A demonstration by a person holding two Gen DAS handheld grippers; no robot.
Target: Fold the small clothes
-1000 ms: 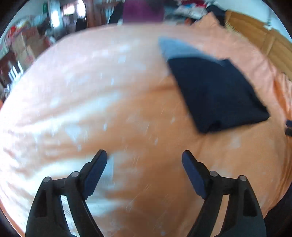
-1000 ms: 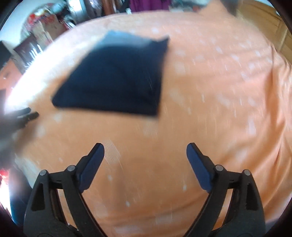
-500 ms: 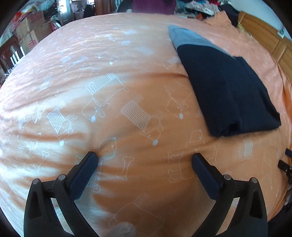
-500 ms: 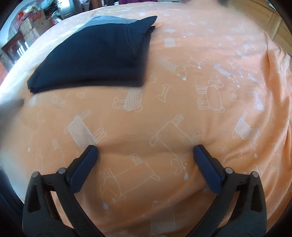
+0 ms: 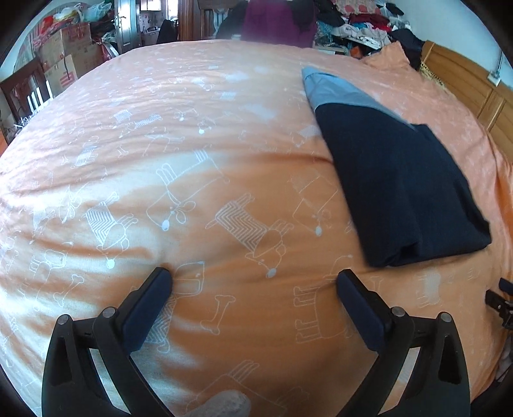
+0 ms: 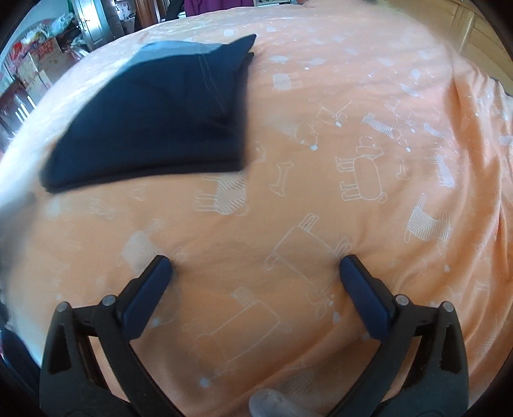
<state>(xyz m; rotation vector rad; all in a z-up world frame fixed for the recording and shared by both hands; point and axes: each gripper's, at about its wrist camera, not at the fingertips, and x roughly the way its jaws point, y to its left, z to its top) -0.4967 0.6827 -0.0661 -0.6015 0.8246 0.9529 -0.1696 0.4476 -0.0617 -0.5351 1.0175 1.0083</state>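
Observation:
A folded dark navy garment (image 5: pixel 397 186) with a grey-blue band at its far end lies flat on the orange bedspread (image 5: pixel 192 160), to the right in the left wrist view. The same folded garment (image 6: pixel 160 109) sits at the upper left in the right wrist view. My left gripper (image 5: pixel 255 279) is open, fingertips resting on bare bedspread, left of and nearer than the garment. My right gripper (image 6: pixel 256 268) is open too, pressing on the bedspread (image 6: pixel 352 160) below and right of the garment. Neither holds anything.
The bedspread carries white dog and bone outlines. A wooden headboard (image 5: pixel 465 80) runs along the right. Piled clothes (image 5: pixel 359 22) and cardboard boxes (image 5: pixel 61 57) stand beyond the bed's far edge. The other gripper's tip (image 5: pixel 500 298) shows at the right edge.
Both grippers have dropped lower and closer to the bedspread, away from the folded garment, and settled with their tips on the fabric. The garment has not moved.

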